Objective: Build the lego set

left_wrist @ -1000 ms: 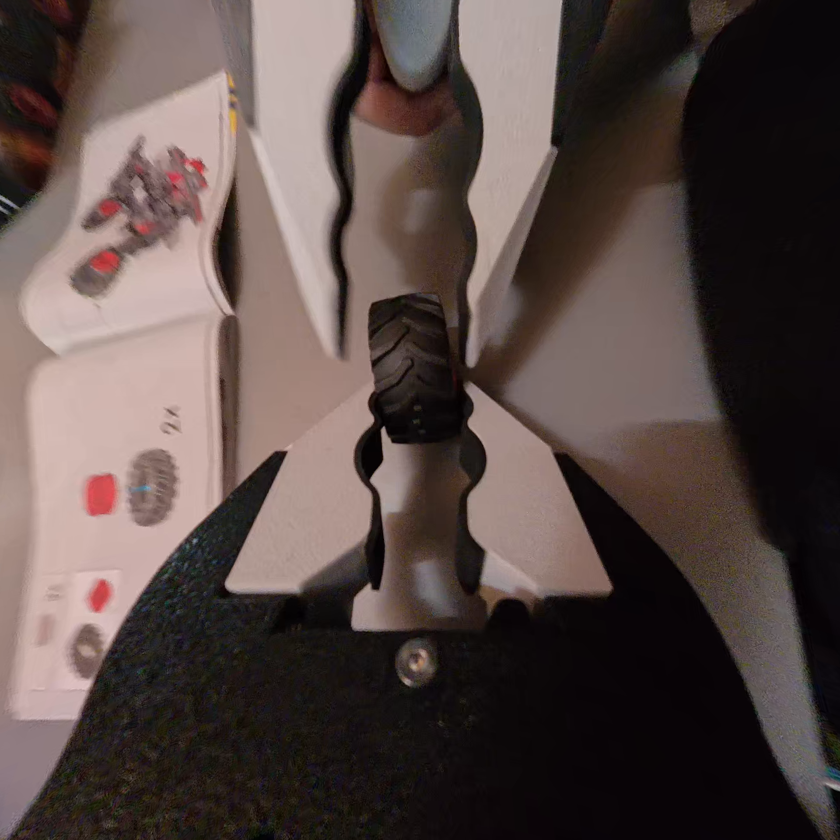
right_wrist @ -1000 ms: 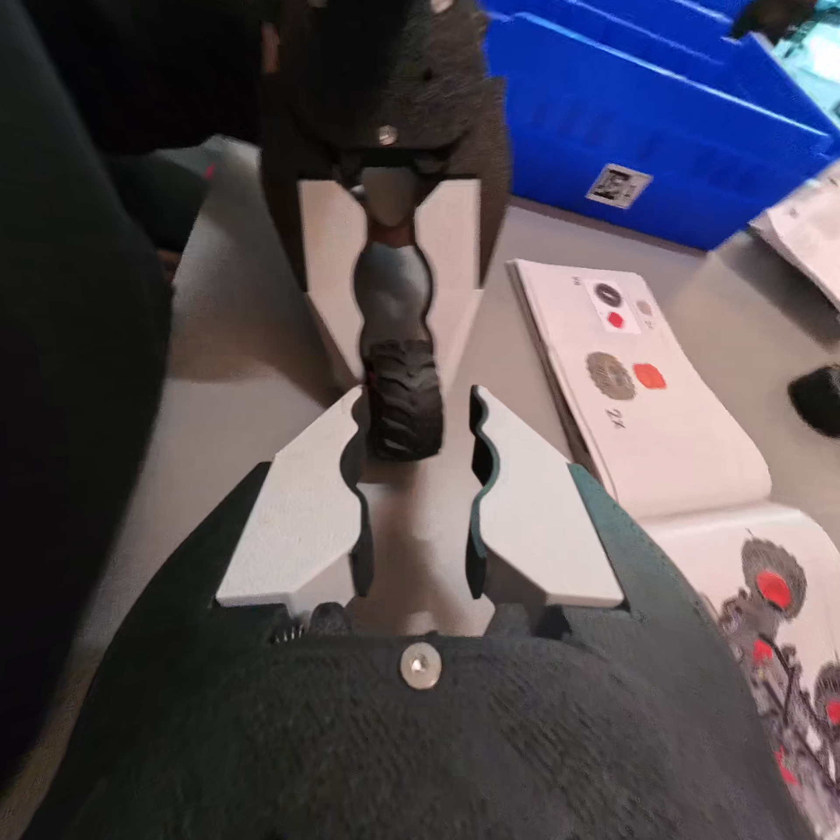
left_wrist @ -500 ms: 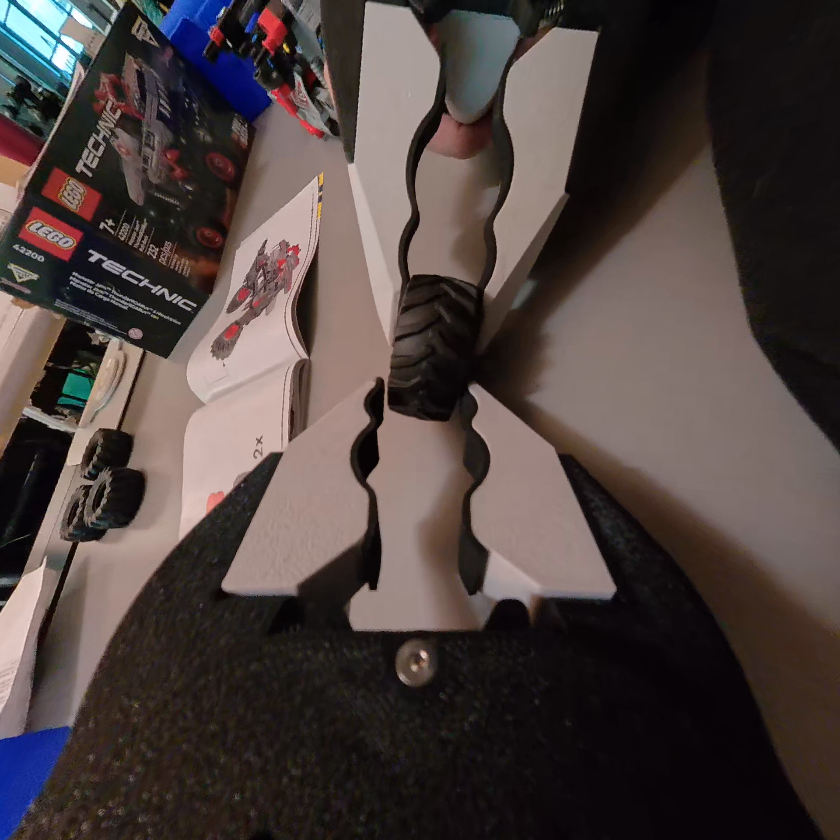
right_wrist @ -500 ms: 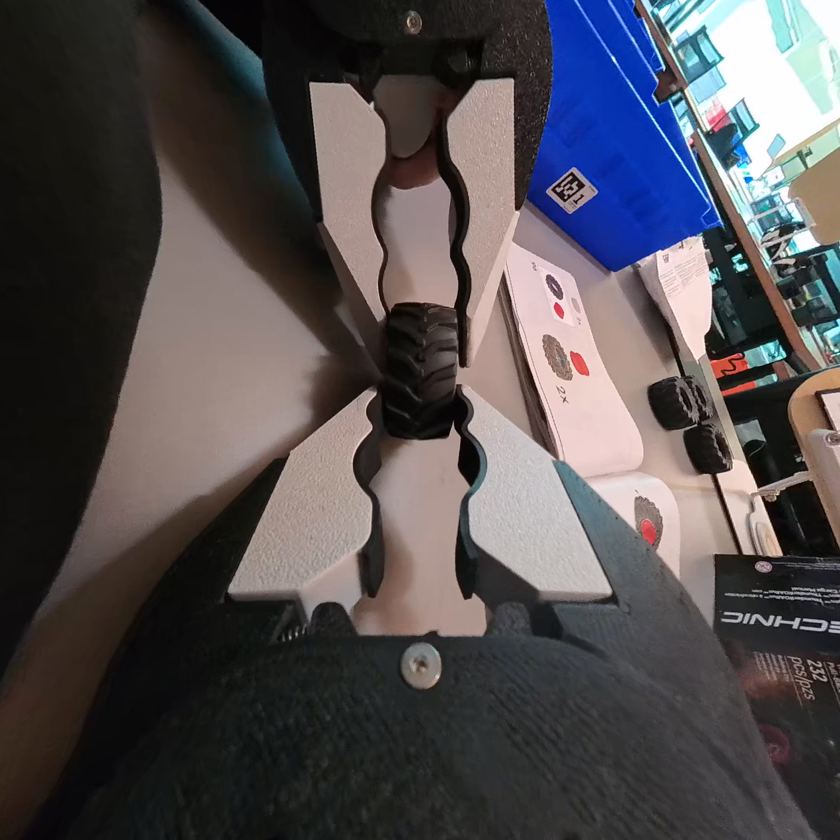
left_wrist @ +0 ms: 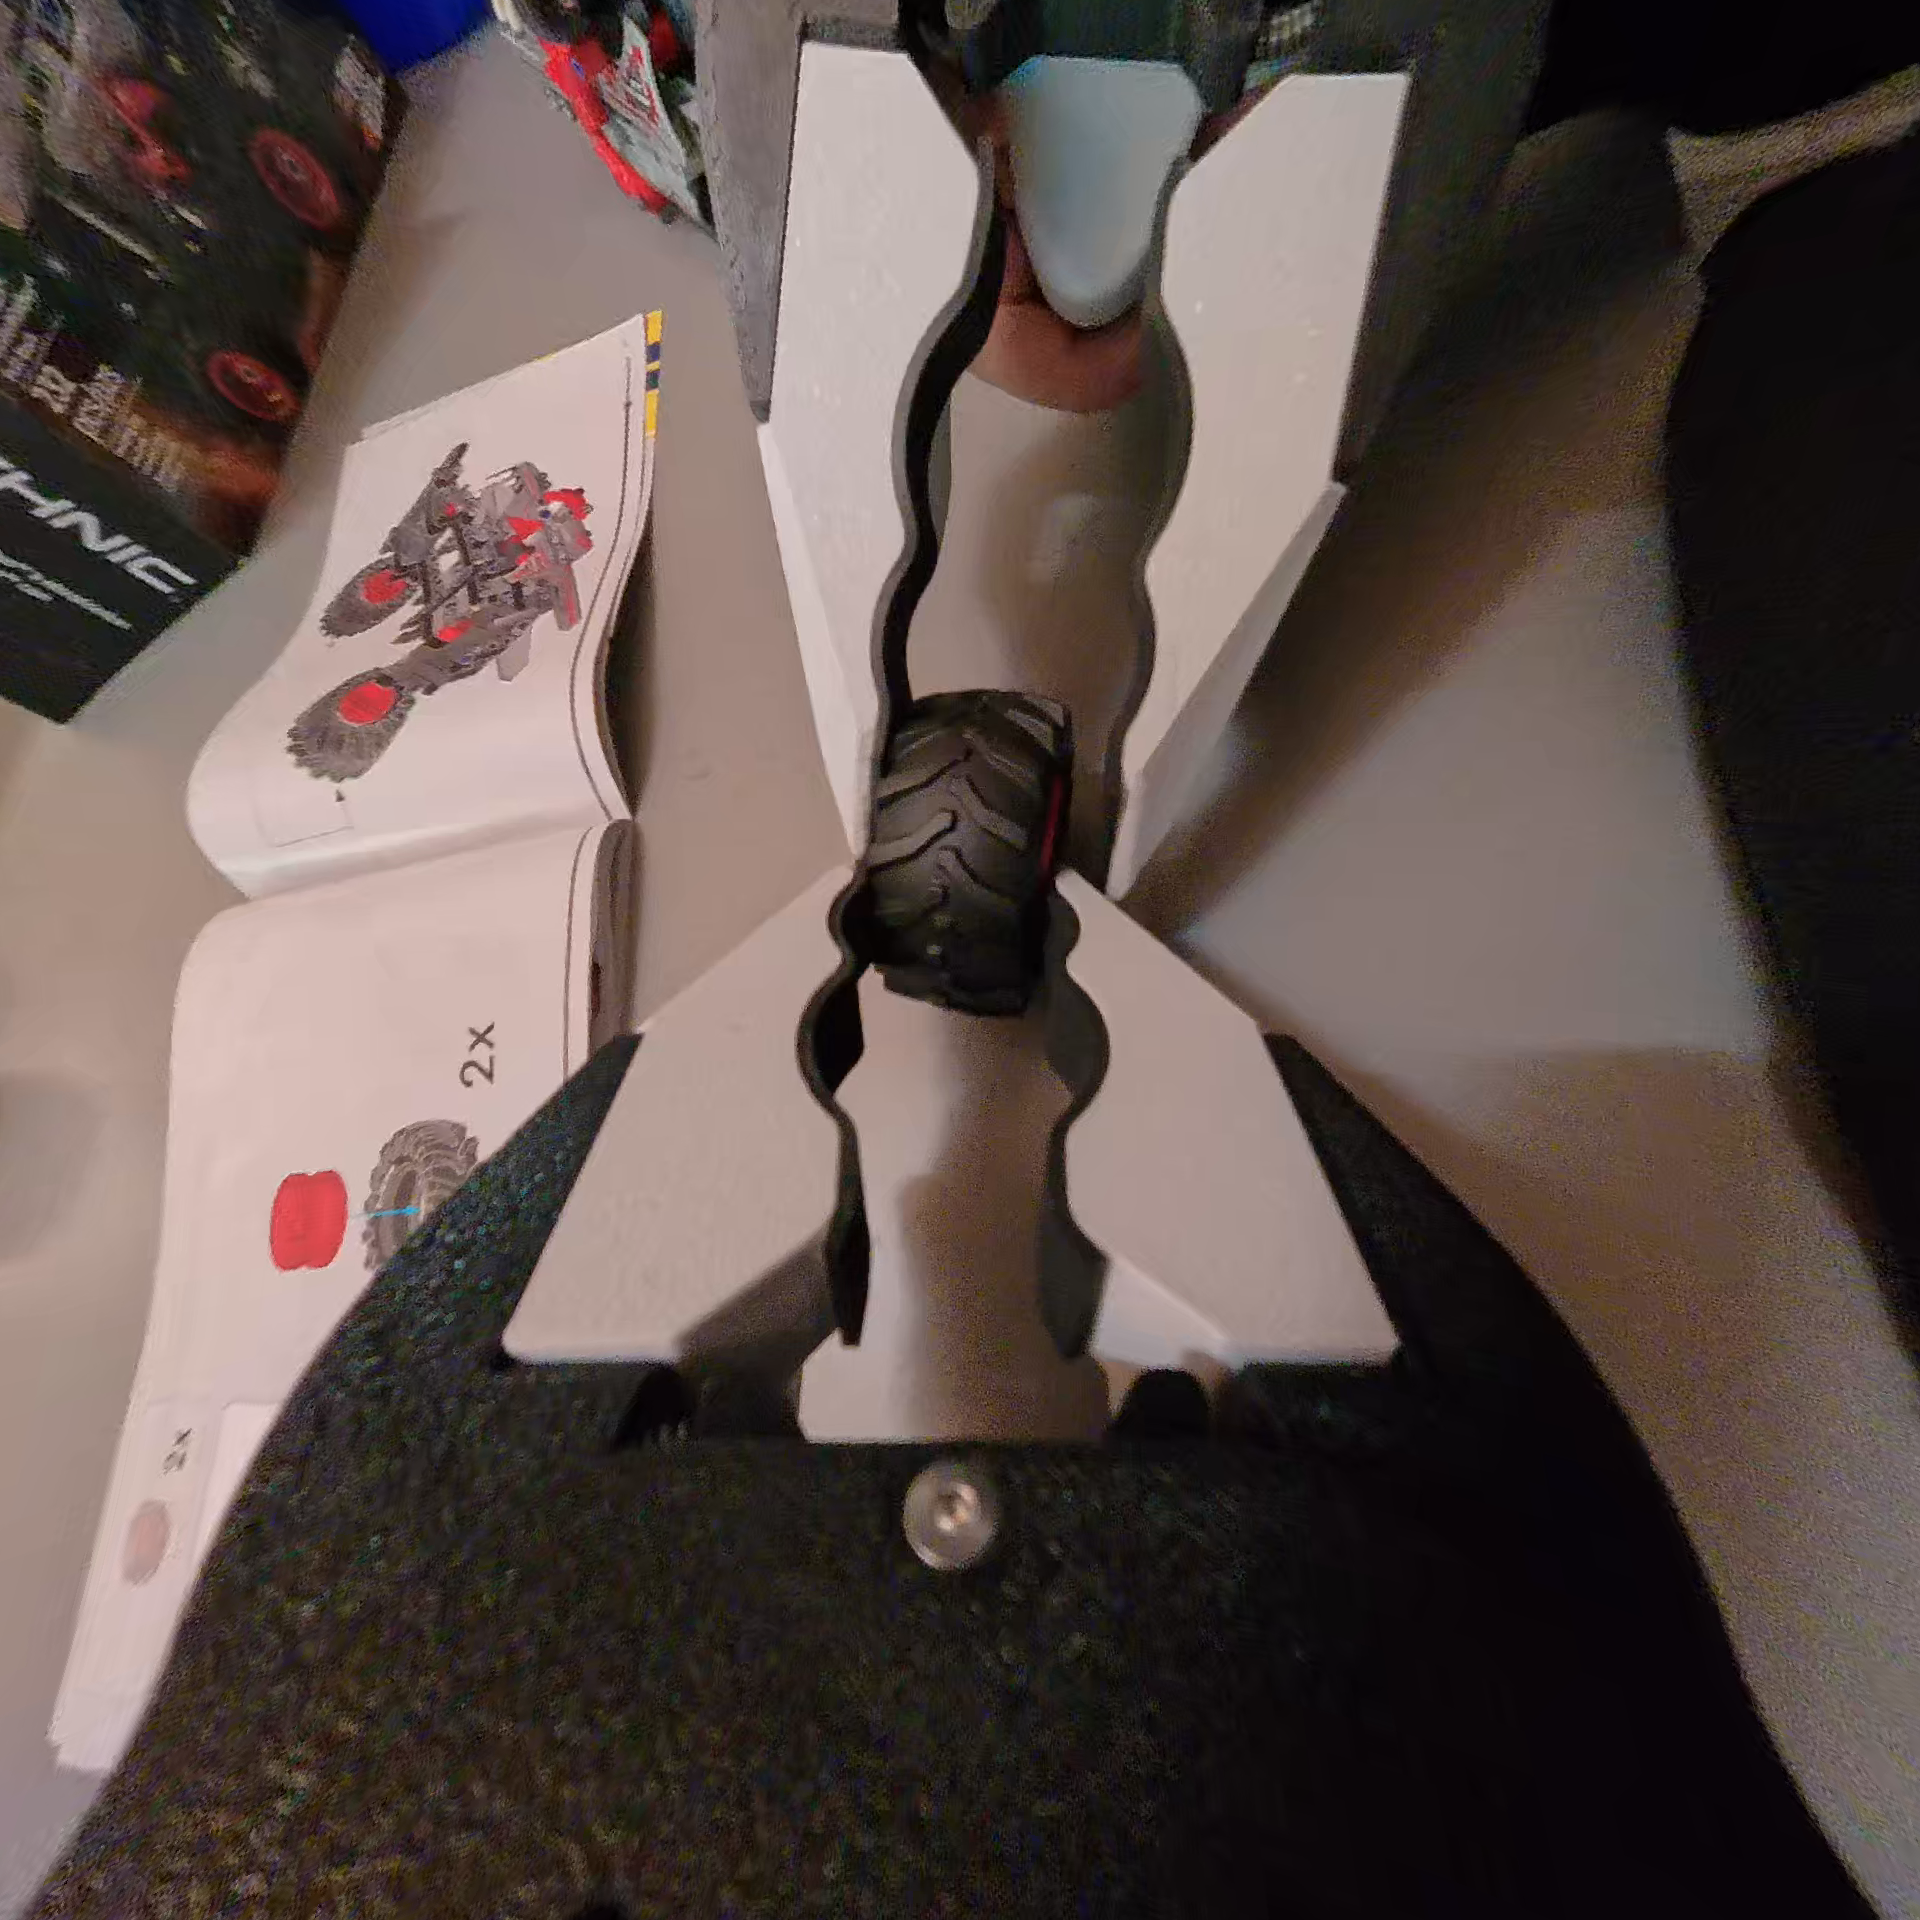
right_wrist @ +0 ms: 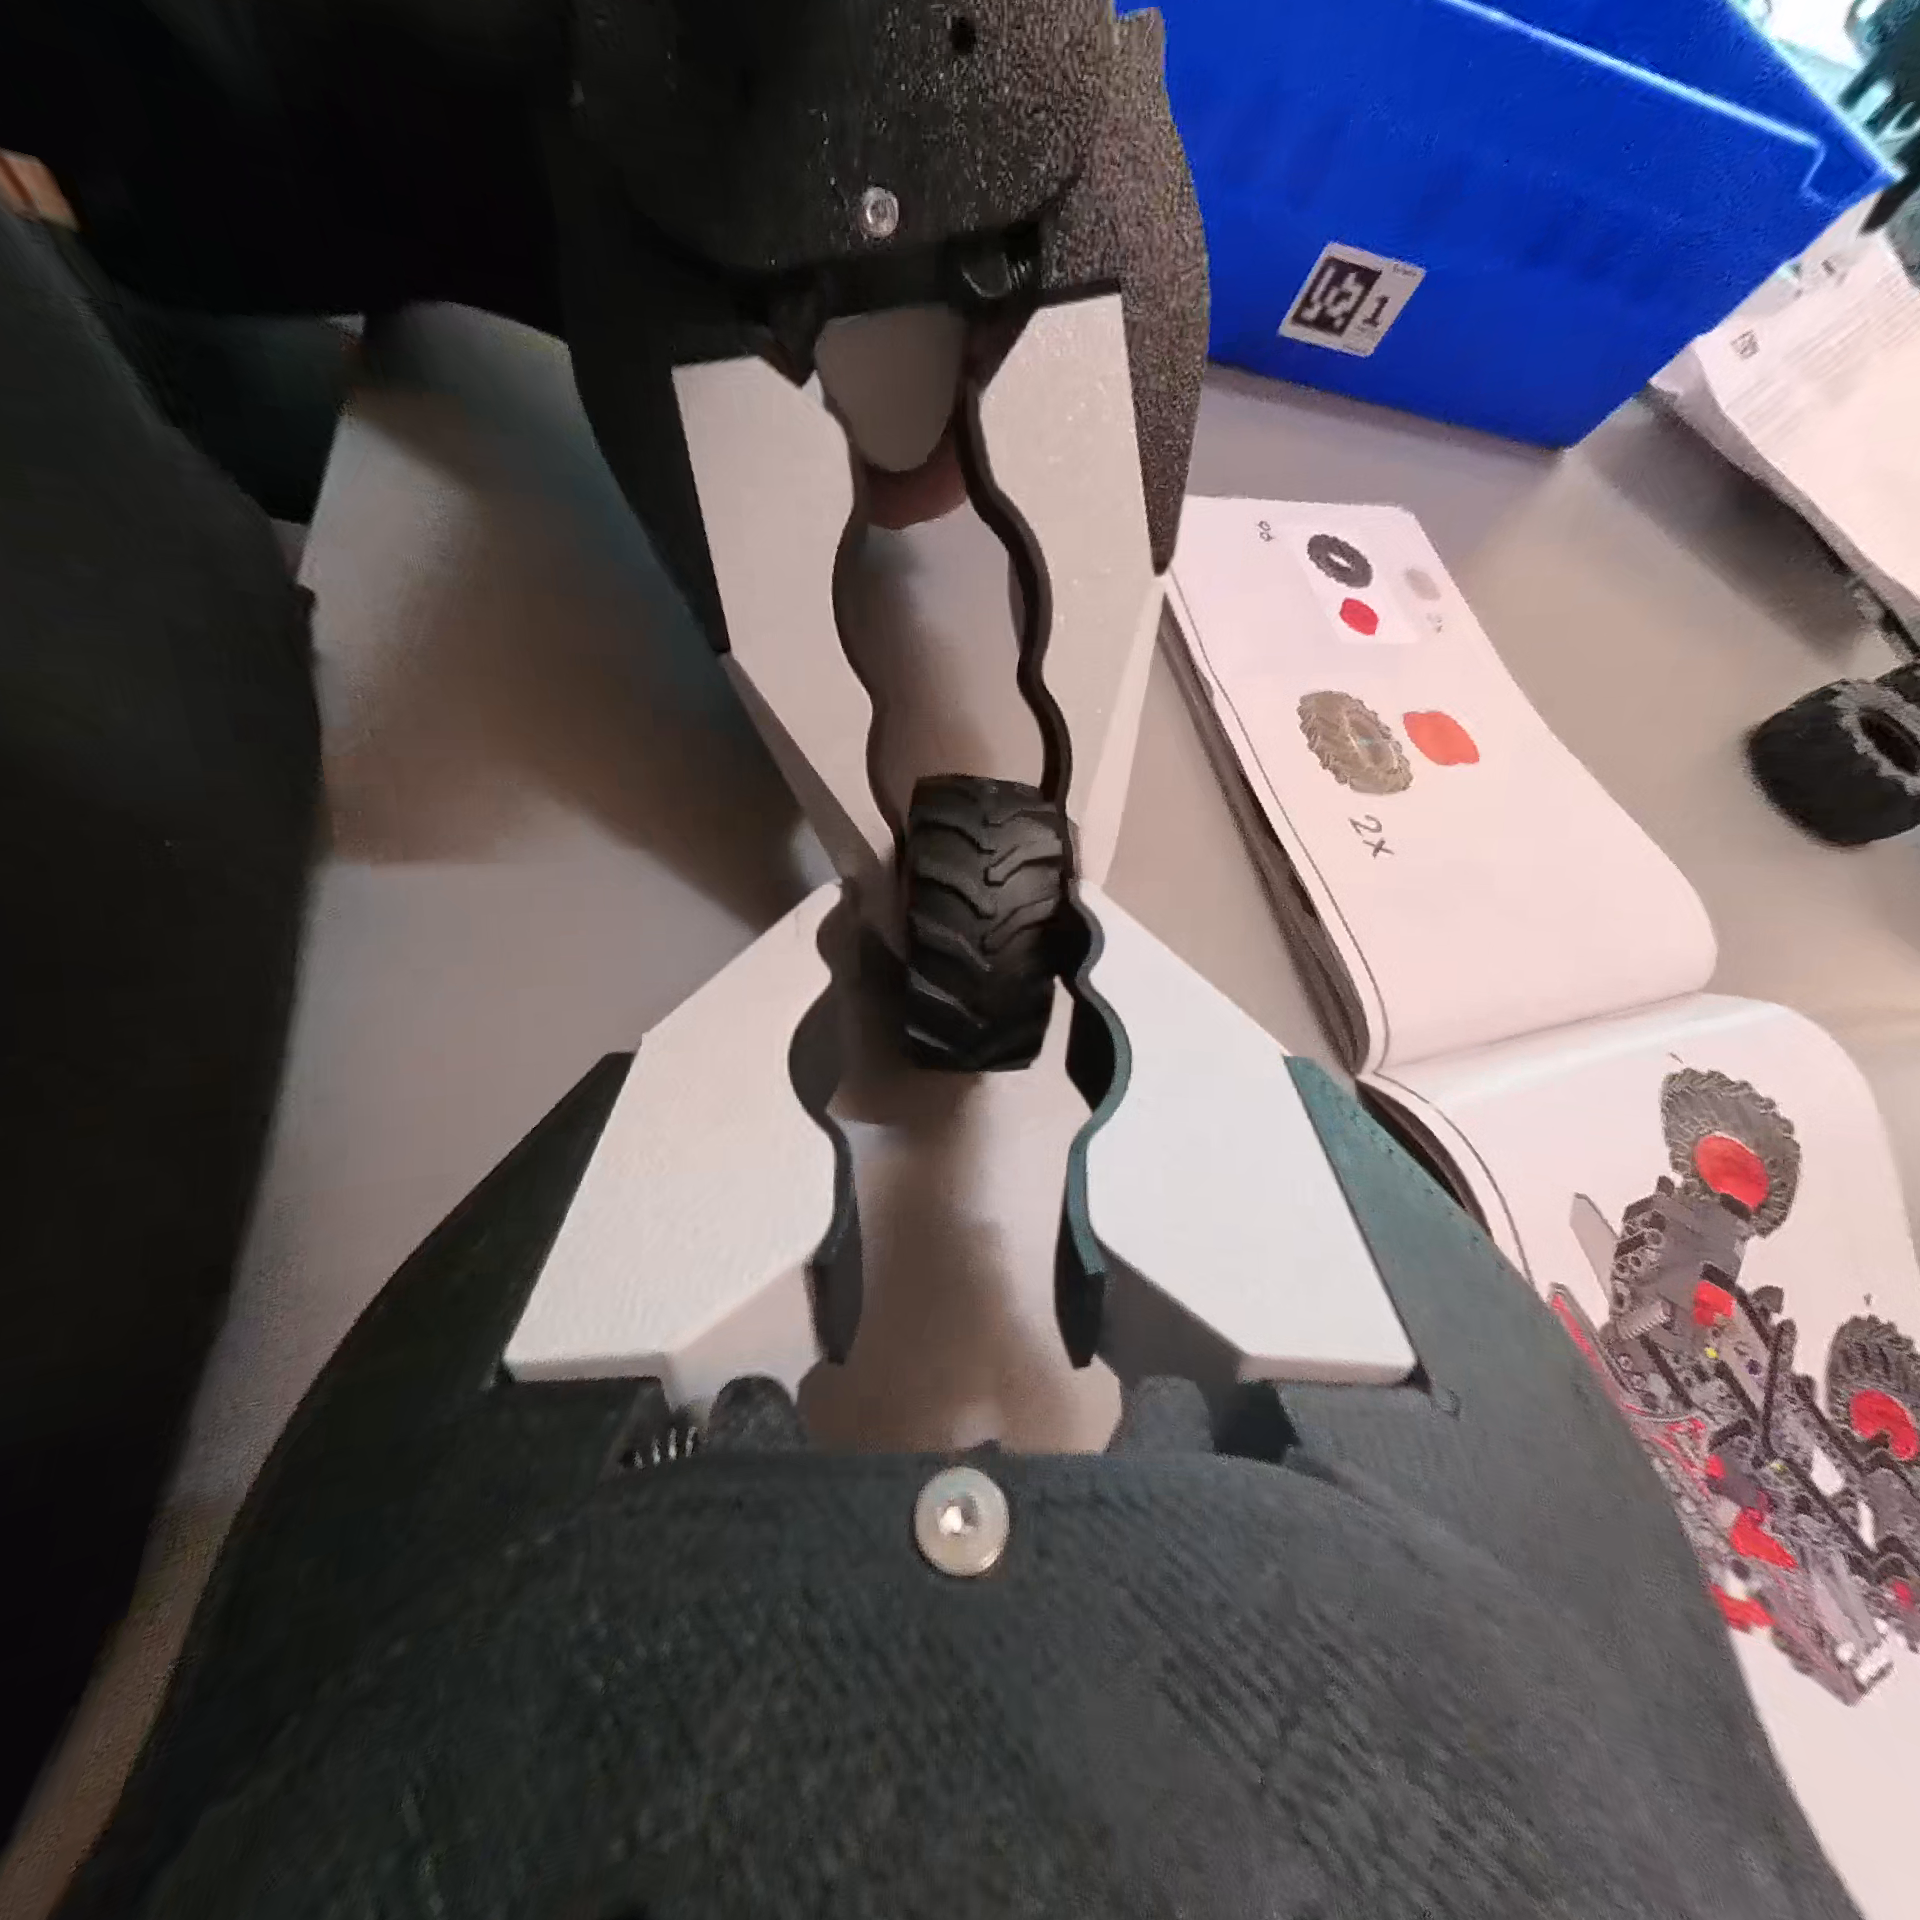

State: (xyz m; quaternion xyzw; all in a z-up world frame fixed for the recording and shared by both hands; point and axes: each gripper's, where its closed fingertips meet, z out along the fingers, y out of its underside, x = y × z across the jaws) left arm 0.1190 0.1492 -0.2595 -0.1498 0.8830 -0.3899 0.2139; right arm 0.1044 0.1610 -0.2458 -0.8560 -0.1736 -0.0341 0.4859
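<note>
A black lego tyre (left_wrist: 961, 852) with a red rim showing on its right side sits between the tips of both grippers, above the grey table. My left gripper (left_wrist: 951, 904) is shut on the tyre's sides. In the right wrist view the tyre (right_wrist: 982, 925) touches the right finger of my right gripper (right_wrist: 956, 920), with a gap to its left finger, so that gripper is open around it. The right gripper (left_wrist: 987, 847) faces the left one tip to tip. The left gripper also shows in the right wrist view (right_wrist: 977, 842).
An open instruction booklet (left_wrist: 416, 675) (right_wrist: 1455, 831) lies beside the grippers. The dark set box (left_wrist: 135, 312) and a partly built red and grey model (left_wrist: 623, 114) stand behind it. A blue bin (right_wrist: 1507, 156), loose black tyres (right_wrist: 1849, 758) and paper sheets (right_wrist: 1818, 395) lie beyond. A dark sleeve (right_wrist: 135, 727) fills one side.
One second ago my right gripper was wide open in front of the tyre. It closed around the tyre, and now its left finger stands off again. My left gripper kept hold throughout.
</note>
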